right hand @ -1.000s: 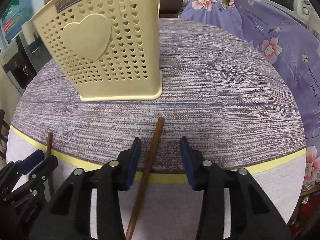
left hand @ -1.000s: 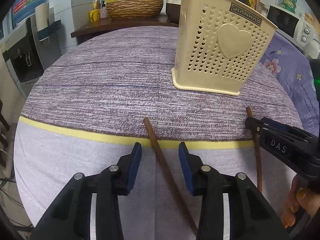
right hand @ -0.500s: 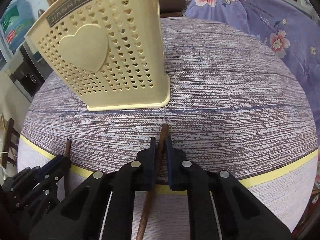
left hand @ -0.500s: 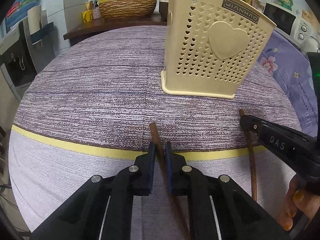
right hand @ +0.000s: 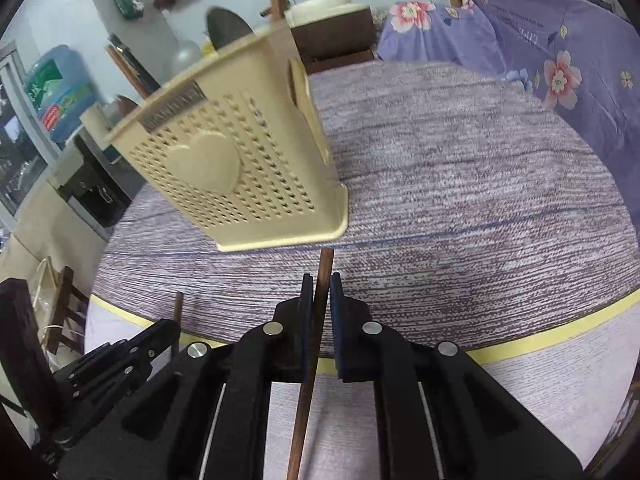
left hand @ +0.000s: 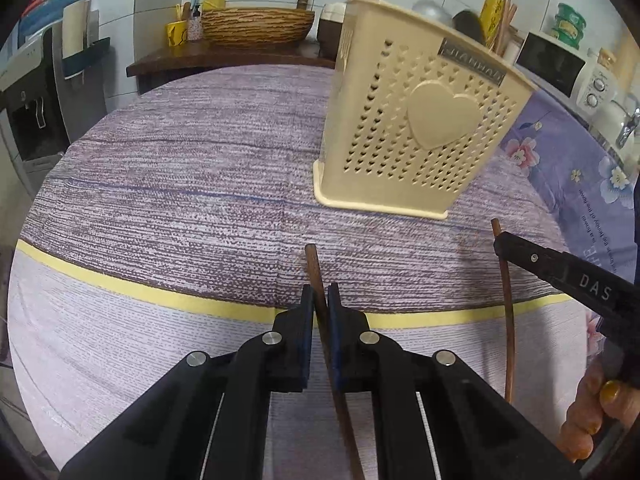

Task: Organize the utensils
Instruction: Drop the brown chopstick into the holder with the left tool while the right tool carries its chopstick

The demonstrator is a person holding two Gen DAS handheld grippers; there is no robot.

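My left gripper (left hand: 320, 300) is shut on a brown wooden chopstick (left hand: 313, 268), whose tip sticks out ahead of the jaws. My right gripper (right hand: 319, 292) is shut on a second brown chopstick (right hand: 325, 266). In the left wrist view the right gripper (left hand: 500, 242) shows at the right with its chopstick (left hand: 507, 312). In the right wrist view the left gripper (right hand: 170, 326) shows at lower left. The beige perforated utensil holder (left hand: 416, 128) with a heart stands on the table beyond both grippers; it also shows in the right wrist view (right hand: 240, 176). Several utensil handles stick out of its top.
The round table has a purple-grey striped cloth (left hand: 180, 168) with a yellow band. A dark side table with a woven basket (left hand: 256, 28) stands behind. A floral purple cover (right hand: 560, 72) lies to the right. A water dispenser (left hand: 28, 92) stands at the left.
Both grippers went from open around the chopsticks to shut on them. Both have since lifted and tilted with the chopsticks, so the holder sits more slanted in each view.
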